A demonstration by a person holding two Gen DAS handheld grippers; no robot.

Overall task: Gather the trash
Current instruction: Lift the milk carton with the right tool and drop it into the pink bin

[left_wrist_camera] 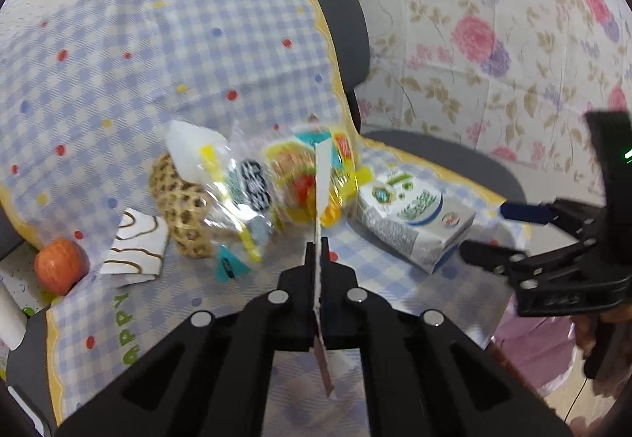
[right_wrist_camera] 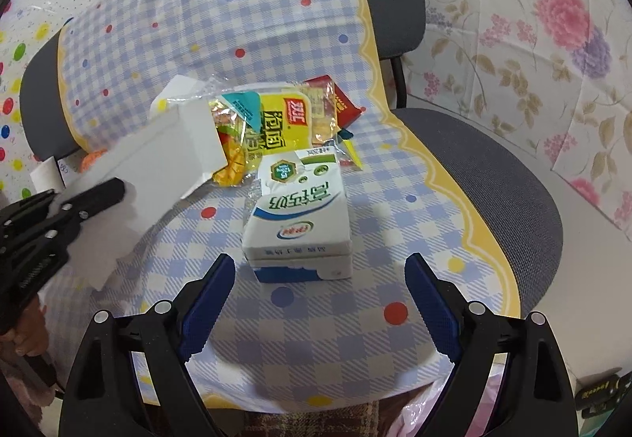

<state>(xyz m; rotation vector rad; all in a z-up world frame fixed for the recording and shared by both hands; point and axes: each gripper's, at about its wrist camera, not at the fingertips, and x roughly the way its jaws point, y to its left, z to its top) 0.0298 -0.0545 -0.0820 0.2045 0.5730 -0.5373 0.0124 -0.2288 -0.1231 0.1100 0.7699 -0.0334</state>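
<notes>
The white card (right_wrist_camera: 158, 164) is clamped edge-on between the closed fingers of the left gripper (left_wrist_camera: 317, 251), lifted above the checked cloth (right_wrist_camera: 276, 42) on the chair seat. The milk carton (right_wrist_camera: 300, 215) lies mid-cloth, with the noodle wrapper (right_wrist_camera: 276, 125) just behind it. The right gripper (right_wrist_camera: 320, 279) hovers before the carton, fingers wide apart. Judging by this, the carton is next: lower, straddle, close.

Glossy plastic noodle wrapper (right_wrist_camera: 276, 121), matt paper milk carton (right_wrist_camera: 300, 215), woven checked cloth (right_wrist_camera: 395, 338), matt white card (right_wrist_camera: 158, 168)
</notes>
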